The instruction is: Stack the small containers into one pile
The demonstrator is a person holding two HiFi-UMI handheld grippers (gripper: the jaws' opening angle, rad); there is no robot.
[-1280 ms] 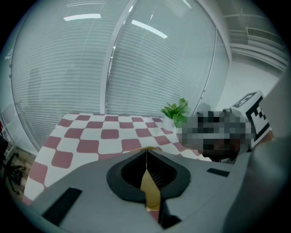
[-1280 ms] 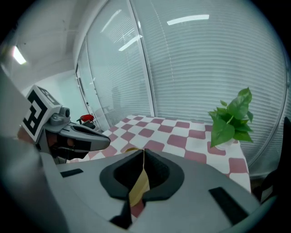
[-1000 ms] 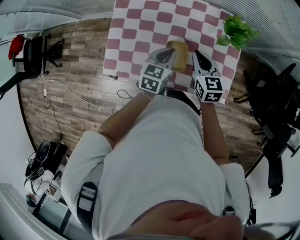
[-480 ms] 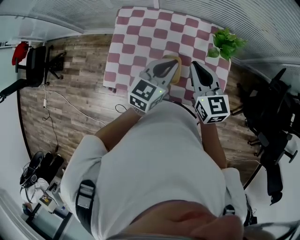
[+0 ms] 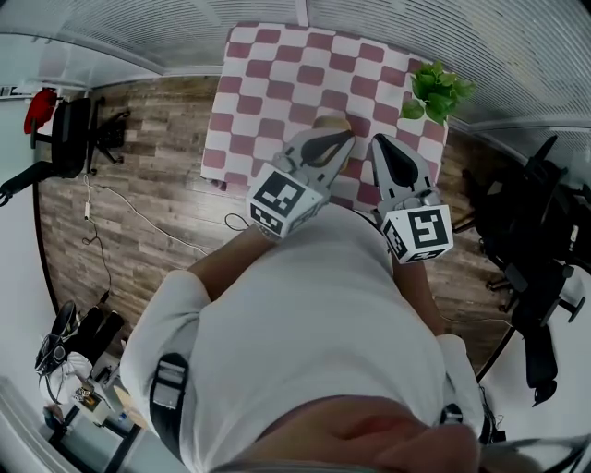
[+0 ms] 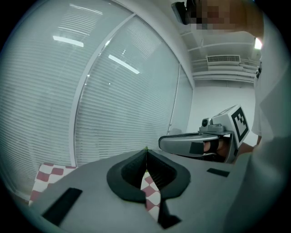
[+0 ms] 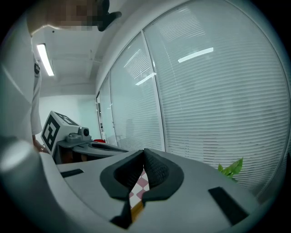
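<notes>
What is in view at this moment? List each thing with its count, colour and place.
table: one, pink-and-white checked cloth, top centre of the head view
container: tan, on the table, mostly hidden behind the left gripper; how many are stacked cannot be told
plant: one, green, at the table's far right corner
blinds: white, along the walls beyond the table
floor: wood planks, around the table
office chair: one, black, far left
dark chairs: black, far right, count unclear
person's shirt: white, lower centre
left gripper: one, grey, shut, empty, over the table
right gripper: one, grey, shut, empty, beside the left
</notes>
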